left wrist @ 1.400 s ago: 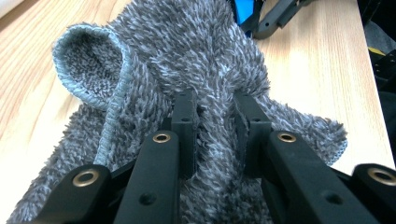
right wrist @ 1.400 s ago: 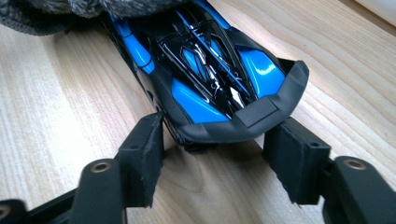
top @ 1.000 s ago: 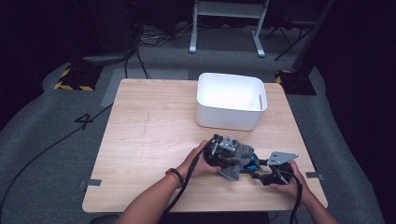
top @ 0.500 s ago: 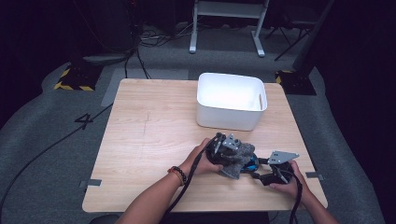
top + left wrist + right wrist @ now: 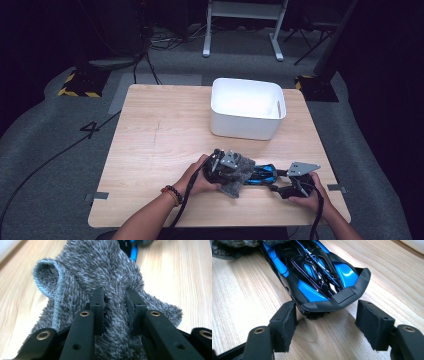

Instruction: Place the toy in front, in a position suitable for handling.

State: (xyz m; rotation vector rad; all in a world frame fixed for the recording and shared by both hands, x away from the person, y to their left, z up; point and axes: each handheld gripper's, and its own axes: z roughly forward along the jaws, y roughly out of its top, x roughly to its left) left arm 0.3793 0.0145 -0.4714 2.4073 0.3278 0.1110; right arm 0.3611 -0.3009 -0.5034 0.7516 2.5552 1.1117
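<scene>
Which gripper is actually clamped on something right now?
The left gripper: its pads pinch a fold of the grey fuzzy cloth. The right gripper differs: its jaws have just been closing, yet stand apart around the blue toy car's end.

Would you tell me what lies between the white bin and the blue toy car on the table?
Bare wooden tabletop: in the high view nothing sits between the white bin and the blue toy car.

White plastic bin (image 5: 247,107) stands upright on the far right part of the light wood table (image 5: 160,145), black cables (image 5: 150,47) run over the grey floor (image 5: 45,150) behind it, a white frame's legs (image 5: 242,15) at the rear, black-and-yellow hazard tape (image 5: 77,92) at left.
</scene>
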